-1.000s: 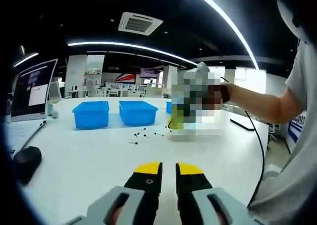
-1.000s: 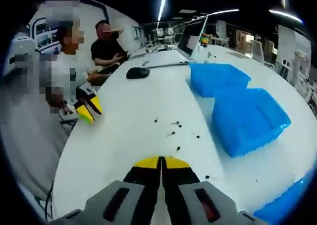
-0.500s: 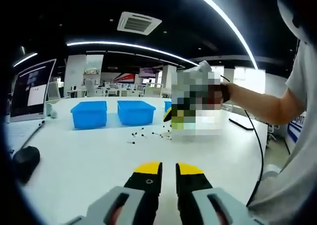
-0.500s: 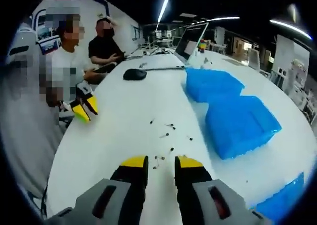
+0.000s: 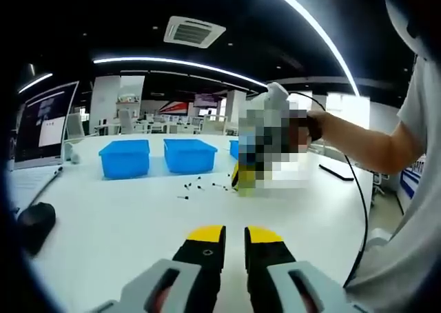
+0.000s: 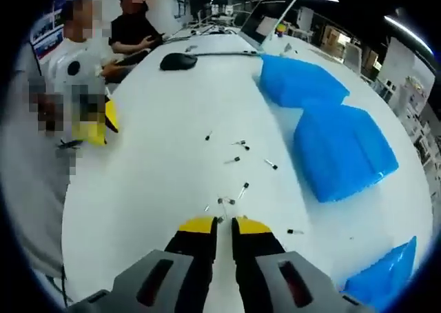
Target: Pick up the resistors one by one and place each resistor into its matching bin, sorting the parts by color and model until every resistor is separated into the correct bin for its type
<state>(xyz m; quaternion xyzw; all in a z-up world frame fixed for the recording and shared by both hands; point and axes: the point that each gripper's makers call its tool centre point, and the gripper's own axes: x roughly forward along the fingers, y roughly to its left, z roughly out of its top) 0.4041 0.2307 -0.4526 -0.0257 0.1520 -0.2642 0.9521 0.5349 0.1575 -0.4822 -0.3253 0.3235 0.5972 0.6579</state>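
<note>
Several small dark resistors (image 6: 234, 160) lie scattered on the white table (image 6: 151, 175). One pair (image 6: 224, 201) lies just ahead of my right gripper (image 6: 224, 224). Its yellow-tipped jaws hang low over the table, open by a narrow gap, and a tiny part sits at the gap's mouth. Three blue bins stand to the right: far (image 6: 303, 82), middle (image 6: 344, 151), near (image 6: 375, 278). My left gripper (image 5: 234, 236) hovers above the table, slightly open and empty. In the left gripper view the bins (image 5: 126, 158) (image 5: 189, 154) stand behind the resistors (image 5: 200, 185), with the right gripper (image 5: 244, 178) tipped down beside them.
A black mouse (image 6: 178, 61) and an open laptop (image 6: 269, 20) sit at the table's far end, and a person in black (image 6: 134, 23) sits beyond. A black cable (image 5: 362, 209) trails from the person's arm (image 5: 365, 144). The left gripper's yellow tips (image 6: 96, 123) show at left.
The right gripper was shut, opened wide, then dropped closer to the resistors with its jaws narrowed. The left gripper has stayed put.
</note>
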